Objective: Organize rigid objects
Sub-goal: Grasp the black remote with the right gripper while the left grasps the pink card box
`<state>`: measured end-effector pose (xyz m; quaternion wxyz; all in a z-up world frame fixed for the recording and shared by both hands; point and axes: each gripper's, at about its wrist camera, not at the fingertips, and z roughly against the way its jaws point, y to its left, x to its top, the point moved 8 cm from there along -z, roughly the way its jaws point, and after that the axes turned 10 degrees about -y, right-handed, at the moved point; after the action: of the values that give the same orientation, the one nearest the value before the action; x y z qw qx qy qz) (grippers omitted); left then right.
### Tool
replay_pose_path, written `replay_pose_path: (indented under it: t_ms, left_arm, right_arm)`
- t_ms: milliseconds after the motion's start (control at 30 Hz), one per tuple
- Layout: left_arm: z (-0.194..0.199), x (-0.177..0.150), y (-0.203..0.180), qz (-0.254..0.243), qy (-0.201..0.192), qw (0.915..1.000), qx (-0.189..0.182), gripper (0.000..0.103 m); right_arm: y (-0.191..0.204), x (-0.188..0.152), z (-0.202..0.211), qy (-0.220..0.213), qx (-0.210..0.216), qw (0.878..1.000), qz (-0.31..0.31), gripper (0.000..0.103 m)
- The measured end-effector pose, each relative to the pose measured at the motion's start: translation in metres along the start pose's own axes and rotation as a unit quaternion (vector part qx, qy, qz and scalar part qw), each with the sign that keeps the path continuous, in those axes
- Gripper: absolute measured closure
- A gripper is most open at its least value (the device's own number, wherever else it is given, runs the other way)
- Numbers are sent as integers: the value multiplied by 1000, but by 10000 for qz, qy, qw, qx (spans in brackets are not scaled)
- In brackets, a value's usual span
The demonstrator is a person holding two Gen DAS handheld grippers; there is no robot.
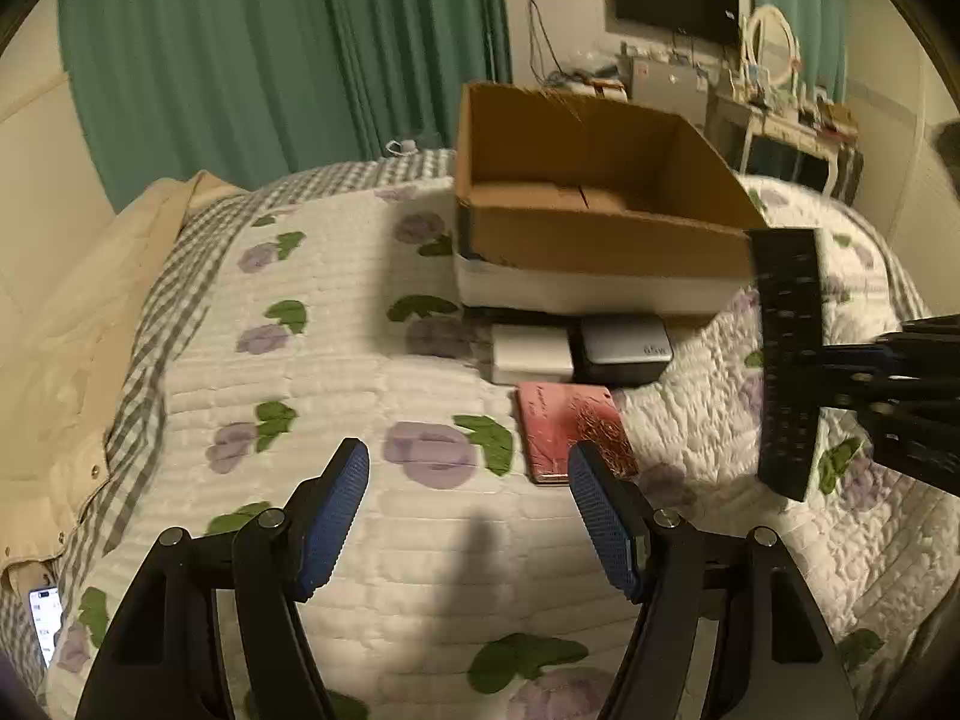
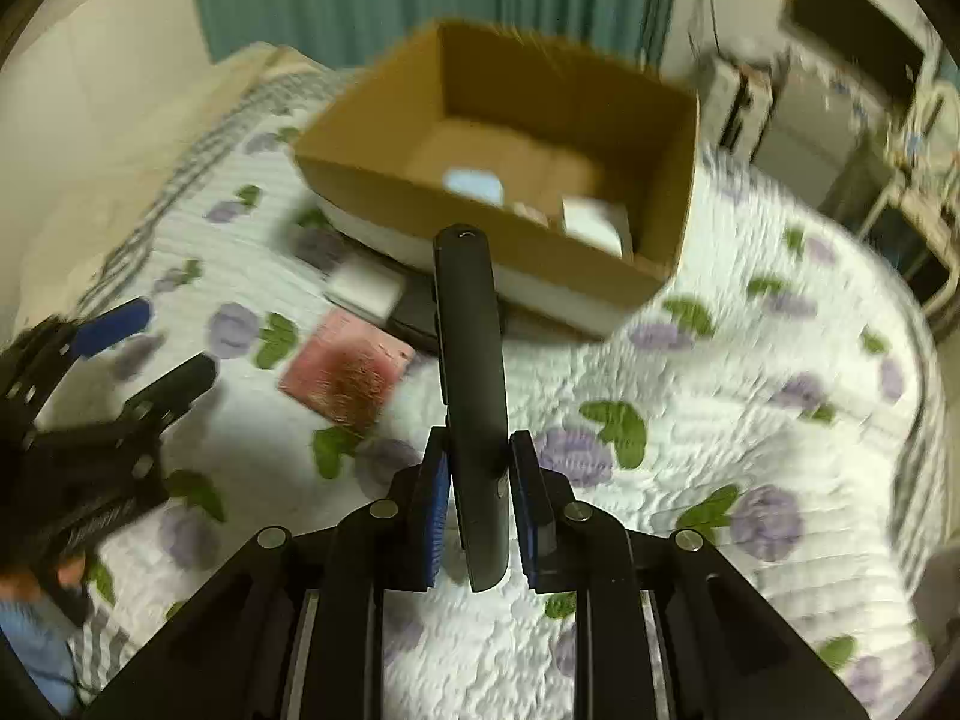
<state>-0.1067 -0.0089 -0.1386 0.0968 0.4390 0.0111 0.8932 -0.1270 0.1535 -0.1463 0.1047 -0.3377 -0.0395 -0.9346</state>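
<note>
From the left wrist, the left hand-held gripper hovers wide and empty over the quilted bed, probably lined up for the pink notebook just ahead. The black remote is carried upright at the right, beside the cardboard box. From the right wrist, the right hand-held gripper clamps that remote, long, slim and matte, aimed toward the box, apparently its destination.
</note>
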Motion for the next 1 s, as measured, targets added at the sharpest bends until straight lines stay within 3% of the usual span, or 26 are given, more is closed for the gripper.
replay_pose_path:
  t_ms: [133,333,433,567,700,867,1000]
  left_arm:
    - [-13,-8,-8,-76,175,9998,11,31]
    - [-28,-14,-13,-38,375,9993,-53,31]
    - [-37,-12,-24,-12,436,9988,-200,31]
    - [-52,-11,-42,-84,617,9974,-364,31]
    - [-75,-20,-51,-227,899,9954,-236,31]
    - [-97,-25,-57,-229,1102,9934,-206,19]
    - [-109,-27,-62,-507,1206,9914,-51,17]
  right_arm:
    - [-8,-2,-34,61,-160,9998,-124,84]
    - [-6,0,-59,-42,59,9991,-417,76]
    - [-9,0,-59,-105,167,9981,-591,78]
    - [-13,-1,-42,-274,6,9980,-572,82]
    - [-23,0,-33,-341,-6,9973,-653,82]
    - [-22,0,-34,-341,-5,9974,-634,82]
    - [-25,-1,-33,-339,42,9970,-692,82]
